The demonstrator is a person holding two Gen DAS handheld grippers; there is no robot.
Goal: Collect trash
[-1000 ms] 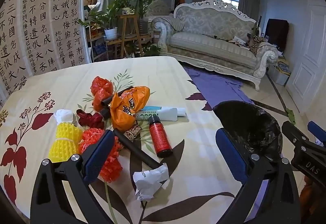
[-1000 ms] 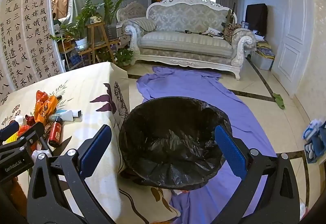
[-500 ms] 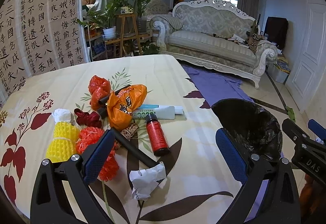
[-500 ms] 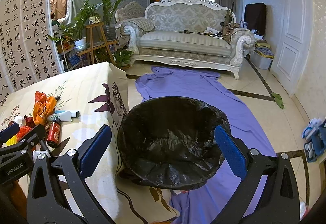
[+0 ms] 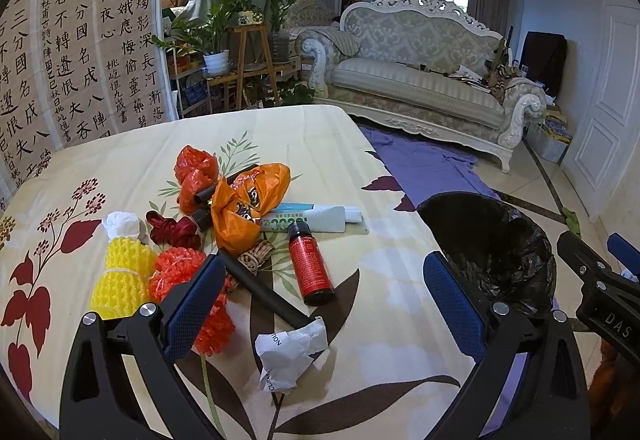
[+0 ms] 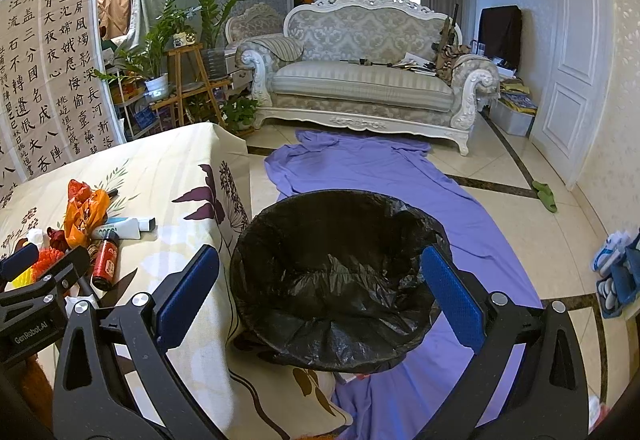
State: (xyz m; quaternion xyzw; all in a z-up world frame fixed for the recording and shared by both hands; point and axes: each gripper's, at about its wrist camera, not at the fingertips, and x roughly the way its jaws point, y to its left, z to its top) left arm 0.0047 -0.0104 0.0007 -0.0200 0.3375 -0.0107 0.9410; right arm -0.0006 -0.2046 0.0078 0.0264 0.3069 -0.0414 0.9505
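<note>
The left tool (image 5: 324, 306) hung released over the near edge of the surface (image 5: 120, 164), its blue pads spread wide with nothing between them. Ahead of it lay the trash in a loose heap: a crumpled white paper (image 5: 290, 354) nearest, a red bottle (image 5: 310, 262) lying on its side just beyond, and a black tube (image 5: 264, 290) running diagonally between the two. Behind the bottle a white toothpaste tube (image 5: 316, 218) rested flat, its left end under an orange plastic bag (image 5: 248, 202) — with a crumpled red bag (image 5: 194, 176) just behind that. To the left sat a yellow foam net (image 5: 120, 278) topped by a white wad, an orange-red foam net (image 5: 192, 288) touching it and partly hidden by the left pad, and a dark red scrap (image 5: 172, 232).

The right tool (image 6: 320, 300) was also released and held nothing; it hovered above the black-lined trash bin (image 6: 336, 280), which stood on the floor just beside the surface's edge, on a purple cloth (image 6: 372, 168).
</note>
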